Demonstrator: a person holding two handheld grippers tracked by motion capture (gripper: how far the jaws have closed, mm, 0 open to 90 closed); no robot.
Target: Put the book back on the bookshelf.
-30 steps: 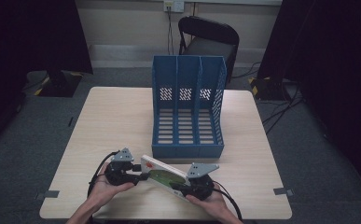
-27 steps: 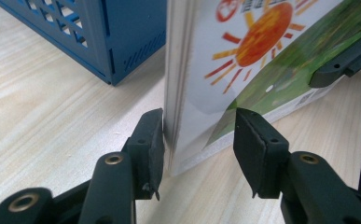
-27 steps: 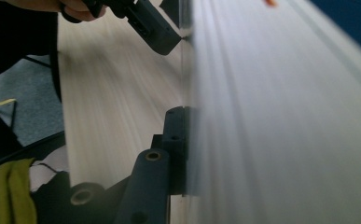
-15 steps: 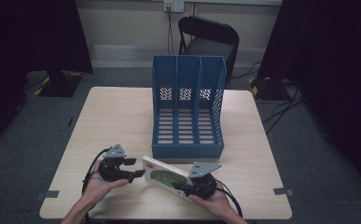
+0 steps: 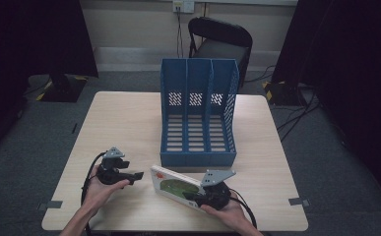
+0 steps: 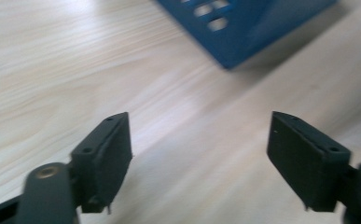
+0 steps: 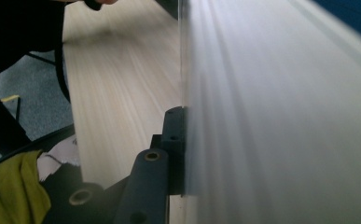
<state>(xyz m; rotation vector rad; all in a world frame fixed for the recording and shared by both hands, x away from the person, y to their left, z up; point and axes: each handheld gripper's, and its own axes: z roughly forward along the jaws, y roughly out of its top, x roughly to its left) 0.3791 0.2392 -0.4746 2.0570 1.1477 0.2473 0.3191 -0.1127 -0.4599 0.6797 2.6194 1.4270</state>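
A white book [image 5: 174,184] with a green picture on its cover is held tilted above the table's front edge. My right gripper [image 5: 196,197] is shut on its right end; in the right gripper view the book [image 7: 271,121] lies pressed against one black jaw. My left gripper [image 5: 138,175] hovers a short way left of the book, apart from it. Its jaws have just been opening and stand open with only bare table between them [image 6: 199,163]. A blue three-slot file holder [image 5: 198,118] stands upright at the table's middle, just behind the book.
The wooden table [image 5: 129,123] has bare surface left of the holder, whose blue corner [image 6: 243,32] lies ahead of the left gripper. A black chair [image 5: 222,44] stands behind the table. Cables trail from both grippers toward the front edge.
My left gripper has drawn back to the left, away from the book's left end, and its jaws have spread. The right gripper and the book have stayed in place.
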